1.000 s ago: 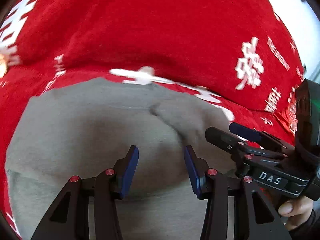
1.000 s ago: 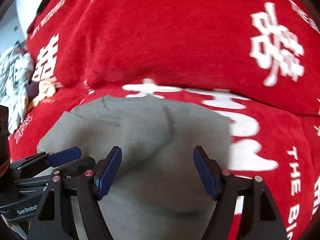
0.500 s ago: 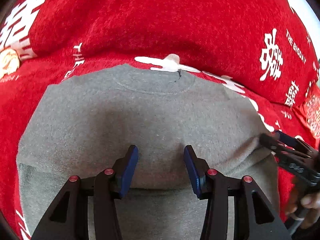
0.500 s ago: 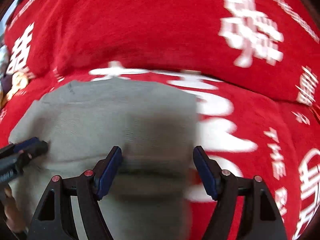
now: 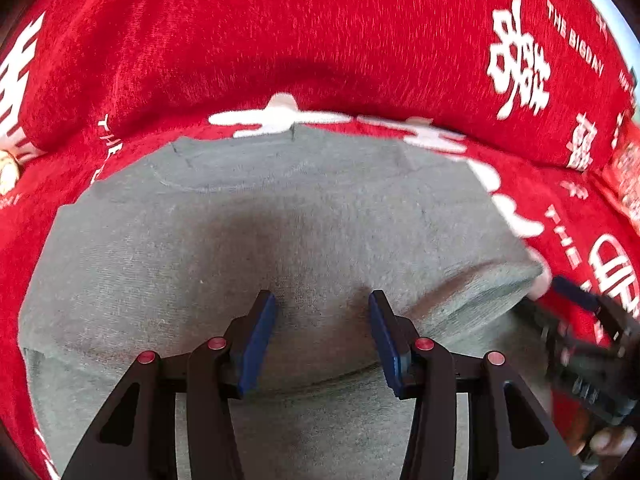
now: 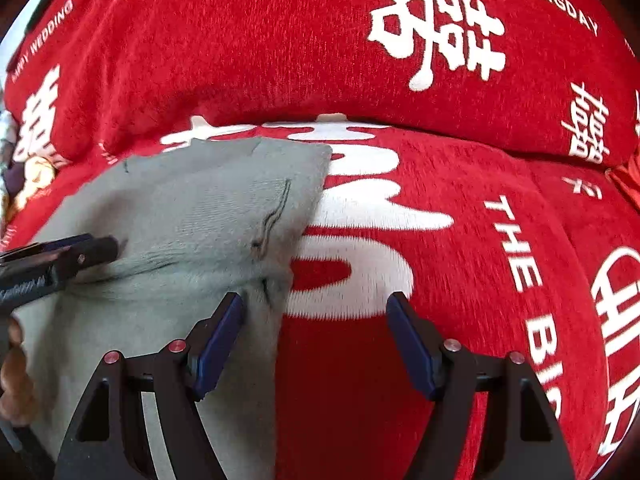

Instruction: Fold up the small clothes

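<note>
On the red blanket [image 5: 320, 40], printed with white characters and lettering, a grey garment [image 5: 280, 220] is being laid out flat, its neckline turned toward the far side where the blanket is rising in a padded fold. At the left of the left wrist view, the garment's edge is being shown against the red cloth, and a lower layer of grey is being seen beneath a fold line near the bottom. Over the middle of the garment the left gripper [image 5: 322, 340] is being held with its blue pads [image 5: 258, 344] apart and nothing between them; whether the pads are touching the fabric cannot be told. Further right, a folded corner of the garment is being lifted slightly, and just beside it the right gripper [image 5: 576, 300] is being seen, blurred.

From the right wrist view, the garment [image 6: 180, 220] is lying at the left, with the left gripper [image 6: 80, 256] resting on it. The right gripper [image 6: 316, 340] is being held wide apart, its left pad [image 6: 218, 344] at the garment's right edge, its right pad over bare blanket [image 6: 480, 240].
</note>
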Demonstrator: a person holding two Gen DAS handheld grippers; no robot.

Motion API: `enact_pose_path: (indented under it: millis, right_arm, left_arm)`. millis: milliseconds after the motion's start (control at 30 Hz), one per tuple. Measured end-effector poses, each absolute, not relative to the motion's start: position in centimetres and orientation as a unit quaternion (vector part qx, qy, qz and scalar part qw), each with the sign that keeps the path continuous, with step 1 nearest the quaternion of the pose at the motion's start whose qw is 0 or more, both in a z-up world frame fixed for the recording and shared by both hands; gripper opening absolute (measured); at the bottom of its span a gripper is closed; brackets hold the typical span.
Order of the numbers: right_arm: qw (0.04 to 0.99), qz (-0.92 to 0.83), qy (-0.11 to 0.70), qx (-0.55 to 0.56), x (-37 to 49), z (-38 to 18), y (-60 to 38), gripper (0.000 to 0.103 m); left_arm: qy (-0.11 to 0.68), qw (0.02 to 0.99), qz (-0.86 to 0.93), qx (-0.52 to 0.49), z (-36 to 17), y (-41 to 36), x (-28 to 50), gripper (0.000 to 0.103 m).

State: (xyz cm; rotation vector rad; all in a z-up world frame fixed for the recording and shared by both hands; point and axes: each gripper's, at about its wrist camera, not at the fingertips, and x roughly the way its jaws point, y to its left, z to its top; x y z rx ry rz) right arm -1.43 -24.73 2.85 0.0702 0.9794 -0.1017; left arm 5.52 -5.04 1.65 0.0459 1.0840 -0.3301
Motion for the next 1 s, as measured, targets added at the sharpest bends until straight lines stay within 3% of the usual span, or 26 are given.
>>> enact_pose_path:
  millis: [133,233,367,600,933,967,1000]
  right_arm:
    - [0.875,-0.071,0.462,0.125,-0.7,2.4,-28.2,0.078]
    - [0.868,-0.163,0.462,0.081,-1.4,2.4,-29.3,0.078]
    - [0.882,-0.145,0.432,0.121,-3.4,4.5,-31.0,0.078]
    - [0.911,-0.028,0.406,0.071,0.3,7.9,-23.6,0.078]
    - [0.876,0.029,0.481,0.022,4.9,2.8,-17.4,0.078]
    - [0.881,0.023,0.472,0.017,4.6,2.7,-17.7,0.078]
    - [0.883,0.017,0.469,0.012,4.3,2.7,-18.1,0.078]
  left_arm:
    - [0.506,0.847,-0.16,0.029,1.6,-4.7,5.0,0.054]
    - [0.503,0.849,-0.16,0.03,1.7,-4.4,4.7,0.054]
    - [0.491,0.855,-0.163,0.025,2.9,-3.9,3.7,0.054]
    - [0.482,0.866,-0.129,0.034,3.5,-2.8,4.0,0.054]
    - [0.5,0.862,-0.076,0.028,1.4,1.6,6.3,0.054]
    - [0.498,0.863,-0.082,0.024,1.0,2.3,6.4,0.058]
    - [0.493,0.866,-0.082,0.024,1.0,2.7,6.3,0.068]
